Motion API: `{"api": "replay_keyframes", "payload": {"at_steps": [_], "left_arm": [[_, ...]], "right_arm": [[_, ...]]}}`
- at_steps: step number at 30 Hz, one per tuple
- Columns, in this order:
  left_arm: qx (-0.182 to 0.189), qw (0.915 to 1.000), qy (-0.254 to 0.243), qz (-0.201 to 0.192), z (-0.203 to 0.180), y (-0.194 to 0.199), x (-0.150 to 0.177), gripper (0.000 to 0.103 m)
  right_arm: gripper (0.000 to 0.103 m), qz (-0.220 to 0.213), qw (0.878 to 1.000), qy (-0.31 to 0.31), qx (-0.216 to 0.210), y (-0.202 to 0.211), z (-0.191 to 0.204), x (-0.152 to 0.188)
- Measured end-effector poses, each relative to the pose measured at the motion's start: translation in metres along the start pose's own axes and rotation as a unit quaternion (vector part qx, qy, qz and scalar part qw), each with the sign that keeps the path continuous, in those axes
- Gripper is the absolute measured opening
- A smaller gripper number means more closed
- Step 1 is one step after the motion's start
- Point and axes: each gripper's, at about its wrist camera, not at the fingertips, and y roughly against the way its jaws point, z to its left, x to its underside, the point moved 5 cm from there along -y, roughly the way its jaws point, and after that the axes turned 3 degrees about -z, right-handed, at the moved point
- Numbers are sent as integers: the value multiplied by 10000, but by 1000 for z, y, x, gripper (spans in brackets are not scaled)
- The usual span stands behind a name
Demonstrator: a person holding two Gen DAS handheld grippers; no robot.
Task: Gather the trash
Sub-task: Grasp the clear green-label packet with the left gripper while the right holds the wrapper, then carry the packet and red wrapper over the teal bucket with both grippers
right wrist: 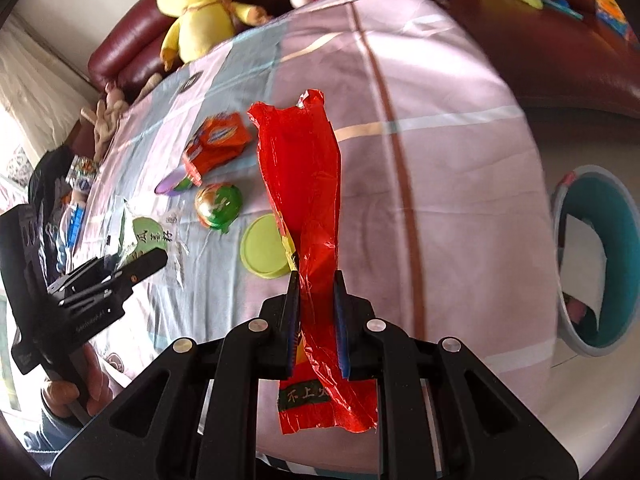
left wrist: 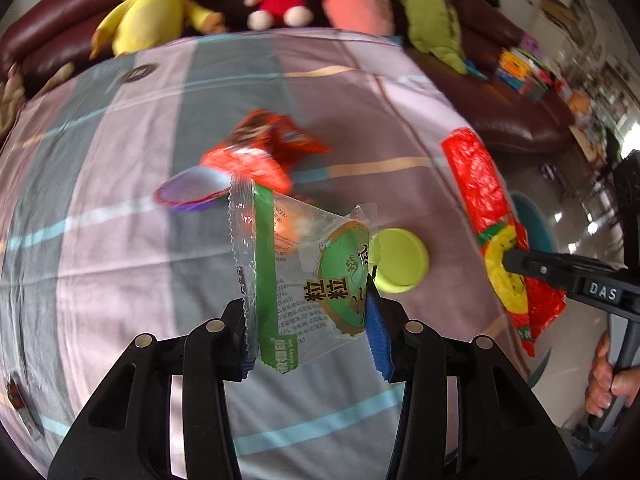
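Red crinkled plastic, a long snack wrapper (right wrist: 304,200), hangs pinched between the closed fingers of the right gripper (right wrist: 316,312), lifted above the striped cloth (right wrist: 440,160) near its edge, with a teal bin (right wrist: 600,264) off to the side. The left gripper (left wrist: 308,320) has its fingers spread on either side of a clear-and-green wrapper (left wrist: 304,264) that stands between them; whether they press it cannot be told. A yellow-green lid (left wrist: 400,260), an orange packet (left wrist: 256,152) and a purple cup (left wrist: 188,192) lie nearby.
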Motion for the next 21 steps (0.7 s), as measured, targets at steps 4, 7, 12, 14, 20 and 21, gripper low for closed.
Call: {"api": "replay_keyframes", "payload": {"at_steps": [4, 7, 12, 14, 20, 21], "left_arm": [[116, 9995, -303, 19, -38, -5, -9, 46], [206, 9984, -530, 68, -67, -13, -16, 46], [399, 9946, -945, 182, -121, -30, -25, 46], [489, 9929, -1058, 225, -139, -36, -29, 46], [748, 9865, -1421, 336, -201, -55, -38, 46], [820, 9847, -1494, 364, -214, -59, -39, 46]], "right_arm": [[15, -108, 9997, -215, 26, 12, -26, 1], [15, -203, 9989, -430, 25, 20, -46, 3], [15, -412, 9959, -799, 26, 37, -86, 6], [15, -506, 9941, -958, 54, 44, -102, 8], [15, -800, 9860, -1452, 180, 70, -159, 13], [15, -868, 9840, -1543, 211, 76, -169, 14]]}}
